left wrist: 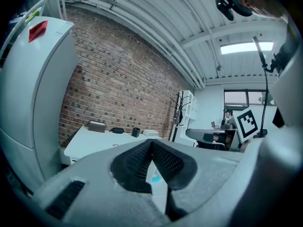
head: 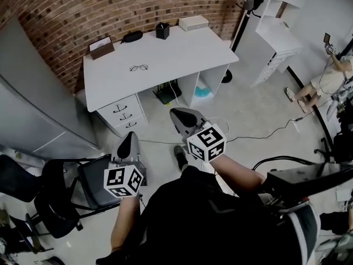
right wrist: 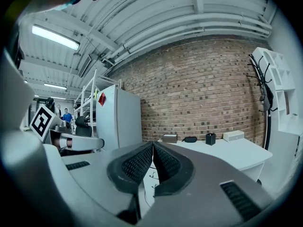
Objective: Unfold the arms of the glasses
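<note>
Two pressed together — left gripper [head: 130, 136], right gripper [head: 176, 114] | glasses [head: 139, 67] on desk [head: 182, 54] | chair [head: 95, 185] beside left

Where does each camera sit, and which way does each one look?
Head view: on the person's head, steeply down at the white desk with the glasses; forearms, left gripper and right gripper show.
Left gripper view: on the left gripper, level along its shut jaws toward desk and brick wall; right gripper at right.
Right gripper view: on the right gripper, along its shut jaws toward the desk; left gripper at left.
Shared: both gripper views show desk and brick wall.
</note>
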Tool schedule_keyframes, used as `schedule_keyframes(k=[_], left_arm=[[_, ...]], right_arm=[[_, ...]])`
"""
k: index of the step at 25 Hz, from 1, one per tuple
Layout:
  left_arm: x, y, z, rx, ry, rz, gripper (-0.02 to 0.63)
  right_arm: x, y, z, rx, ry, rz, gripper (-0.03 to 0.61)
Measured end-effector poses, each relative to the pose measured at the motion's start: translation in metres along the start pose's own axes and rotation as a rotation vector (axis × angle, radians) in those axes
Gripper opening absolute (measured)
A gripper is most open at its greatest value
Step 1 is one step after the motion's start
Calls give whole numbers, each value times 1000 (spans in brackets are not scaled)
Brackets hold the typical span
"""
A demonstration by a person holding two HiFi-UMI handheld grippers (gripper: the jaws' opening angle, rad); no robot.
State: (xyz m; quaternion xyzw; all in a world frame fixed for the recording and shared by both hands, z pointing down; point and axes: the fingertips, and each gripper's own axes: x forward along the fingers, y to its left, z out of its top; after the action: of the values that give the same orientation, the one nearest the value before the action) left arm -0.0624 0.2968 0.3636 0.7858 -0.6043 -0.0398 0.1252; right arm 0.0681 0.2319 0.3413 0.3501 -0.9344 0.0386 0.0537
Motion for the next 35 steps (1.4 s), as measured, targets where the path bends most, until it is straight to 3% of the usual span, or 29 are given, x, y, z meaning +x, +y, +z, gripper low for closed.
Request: schedule_keyframes(k=[17,35], left_arm=[[132,51,29,11,37,48,8],[281,72,25,0,143,124,9]], right_arm=[[112,-94,15,18,13,59,9],[195,-227,0,75,68,134,9]])
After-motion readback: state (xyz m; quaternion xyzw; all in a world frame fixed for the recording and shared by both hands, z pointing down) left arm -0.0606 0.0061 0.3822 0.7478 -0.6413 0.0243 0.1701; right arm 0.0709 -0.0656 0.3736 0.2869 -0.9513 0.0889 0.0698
